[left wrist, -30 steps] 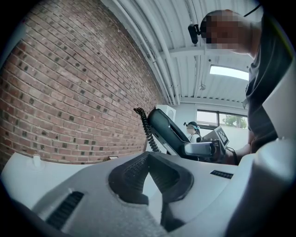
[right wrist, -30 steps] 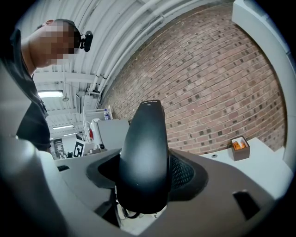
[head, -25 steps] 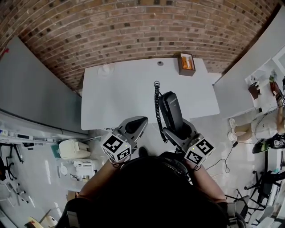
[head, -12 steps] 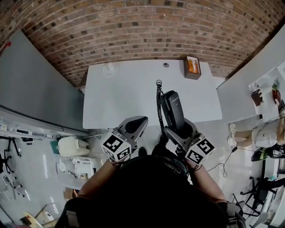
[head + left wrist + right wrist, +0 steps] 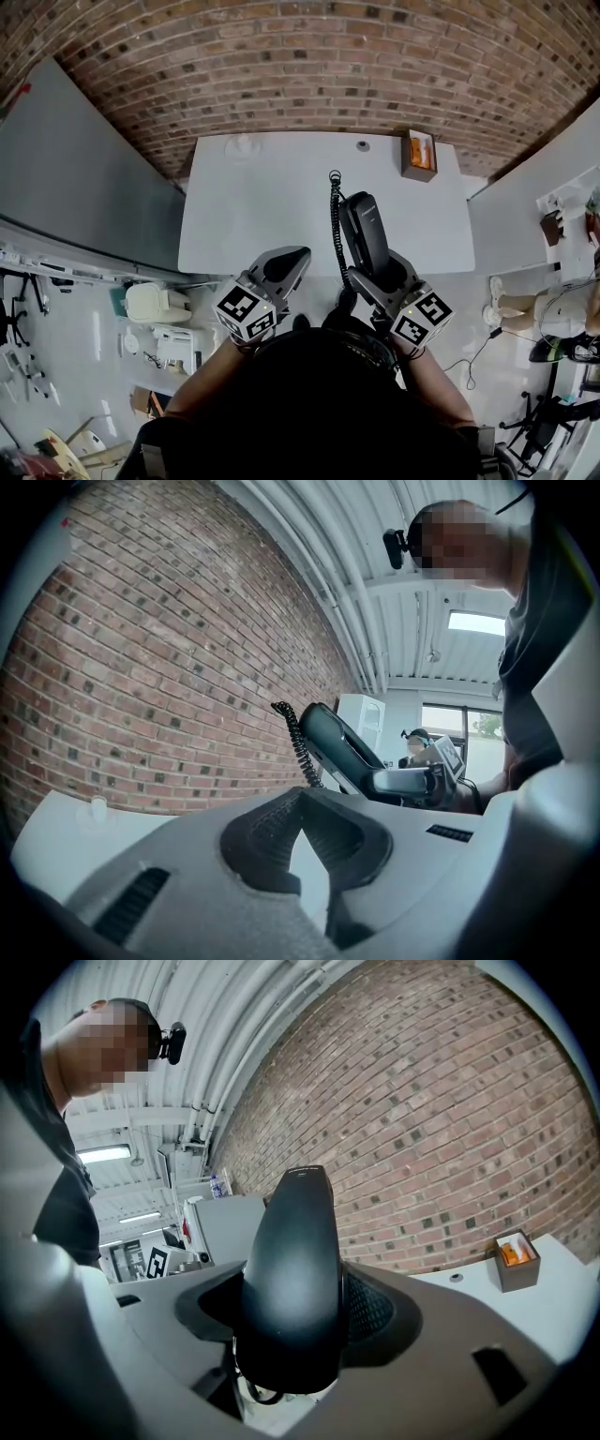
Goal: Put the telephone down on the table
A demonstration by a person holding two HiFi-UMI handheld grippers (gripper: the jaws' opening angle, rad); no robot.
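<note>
Telephone handset (image 5: 364,234): smooth, glossy black plastic with a rounded back, held raised at a slant over the near edge of the white, matte, rectangular table (image 5: 253,202).

Left to right:
- **Left gripper:** Your left gripper (image 5: 284,265) is grey plastic with ribbed dark pads. Its jaws are together on nothing, and it hangs by the table's near edge. Its cube (image 5: 245,312) carries black-and-white square markers.
- **Cord:** A black coiled cord (image 5: 332,220) runs along the handset's left side.
- **Right gripper:** Your right gripper (image 5: 380,274) is clamped on the handset's lower part, with a mesh-textured pad pressing each side.
- **Far right:** Well apart on the table, a small brown open box (image 5: 419,154) with orange contents stands near the red-brown brick wall (image 5: 300,66).
</note>
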